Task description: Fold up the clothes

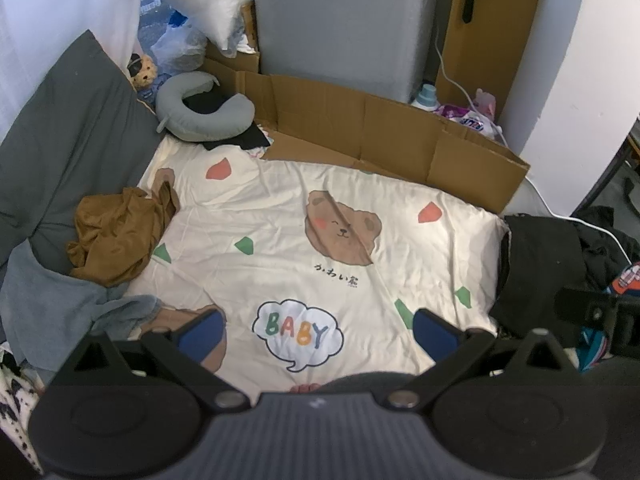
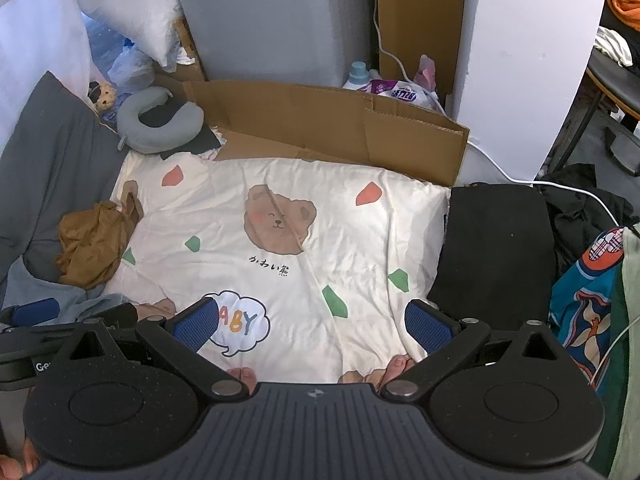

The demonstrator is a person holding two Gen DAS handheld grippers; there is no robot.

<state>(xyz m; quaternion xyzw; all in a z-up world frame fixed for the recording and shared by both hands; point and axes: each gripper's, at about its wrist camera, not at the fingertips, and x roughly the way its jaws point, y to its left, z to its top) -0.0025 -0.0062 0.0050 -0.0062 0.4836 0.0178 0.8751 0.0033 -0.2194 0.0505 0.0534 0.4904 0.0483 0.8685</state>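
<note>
Both views look down on a cream bear-print quilt (image 1: 320, 216) spread as the working surface. Its centre is bare. A crumpled brown garment (image 1: 116, 236) lies at the quilt's left edge, partly on a grey pillow (image 1: 68, 148); a blue-grey garment (image 1: 52, 300) is heaped at the near left corner. A flat black garment (image 2: 492, 252) lies just off the right edge, beside a patterned teal cloth (image 2: 580, 308).

Step in hand, as judged: choosing and fetching the next piece to fold; none is yet spread on the quilt. To do it well, take the brown garment by a recognisable edge such as a hem or shoulder, not by the bunched middle, and carry it to the bare centre. Both grippers should then pinch separate corners so that the cloth hangs flat before it is laid. Thin, slippery-looking fabric may slide from a shallow pinch, so a deep bite is advisable.

Left gripper (image 1: 318, 326): jaws spread wide, holding nothing, hovering over the near edge above the "BABY" print (image 1: 298, 330). Its blue pads (image 1: 436, 330) touch no cloth.

Right gripper (image 2: 314, 326): likewise fully released and empty, over the near edge, right of the left one. Bare toes (image 2: 242, 376) show on the quilt below it.
</note>
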